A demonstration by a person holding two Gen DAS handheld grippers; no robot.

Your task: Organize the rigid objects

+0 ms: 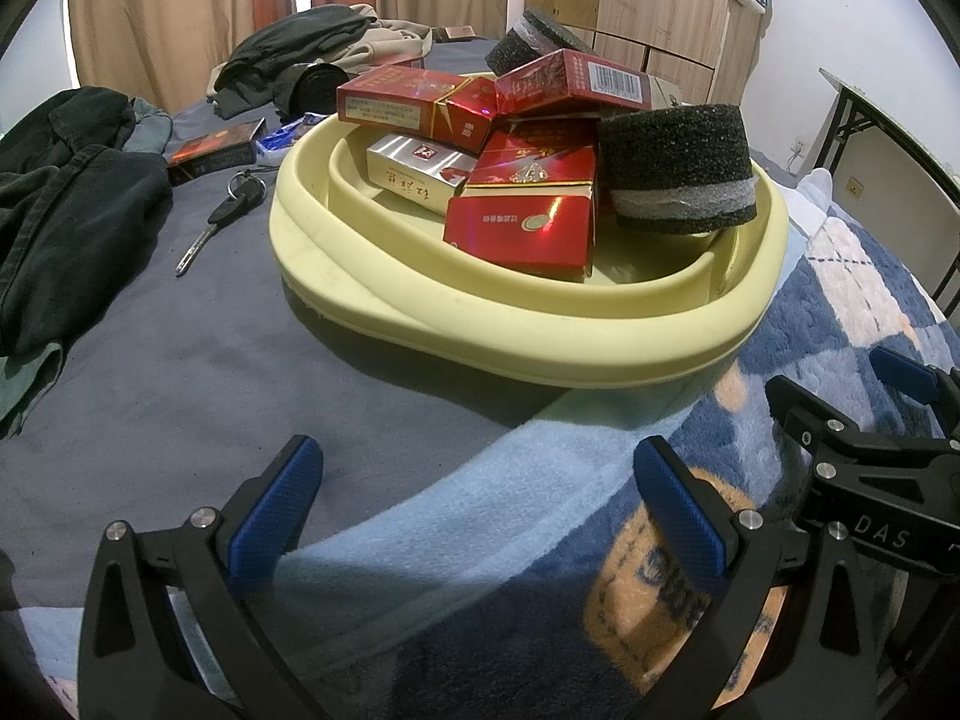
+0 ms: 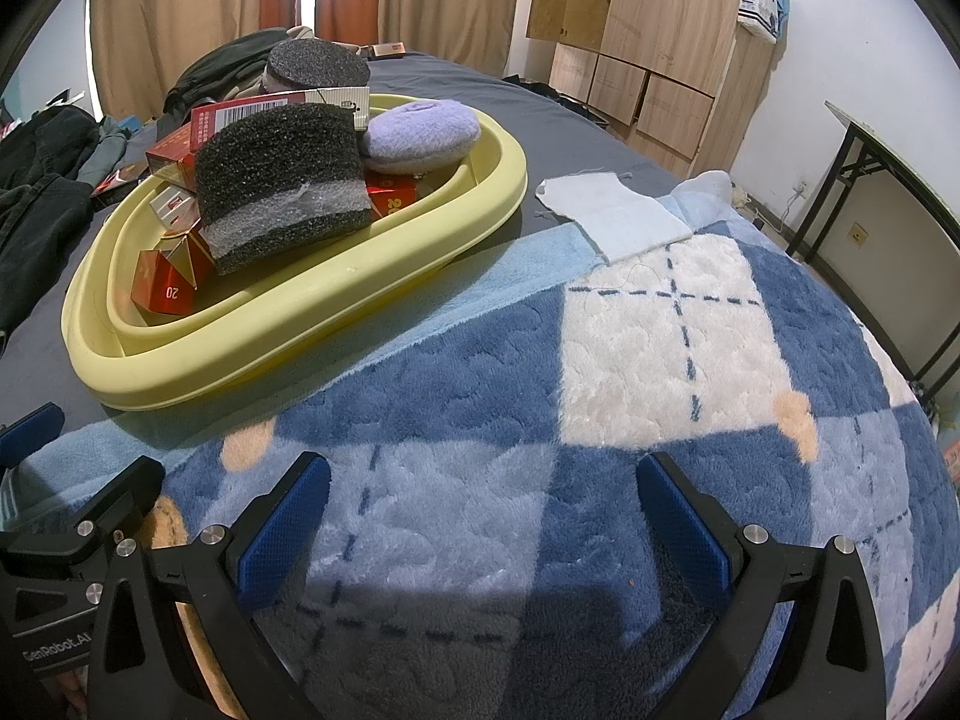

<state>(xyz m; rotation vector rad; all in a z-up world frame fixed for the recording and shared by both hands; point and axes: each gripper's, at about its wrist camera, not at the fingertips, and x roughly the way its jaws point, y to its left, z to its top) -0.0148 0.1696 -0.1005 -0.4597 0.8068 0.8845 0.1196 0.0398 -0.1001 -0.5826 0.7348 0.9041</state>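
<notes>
Heaped high in yellow basin [image 1: 540, 354]: cigarette boxes [image 1: 522, 228], foam rolls [image 1: 678, 168]. Left gripper [image 1: 480, 516], right gripper [image 2: 483, 519] before basin, jaws wide, empty. Likely topple if nudged.

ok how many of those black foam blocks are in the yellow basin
2. One foam block sits at the basin's right side, leaning on the red boxes; the other is atop the pile's far end. Others may be hidden.

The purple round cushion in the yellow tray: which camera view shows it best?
The right wrist view shows it best: the purple cushion lies in plain sight at the far end of the yellow tray, beside the black foam block. In the left wrist view it cannot be seen; boxes and foam fill the tray there.
</notes>
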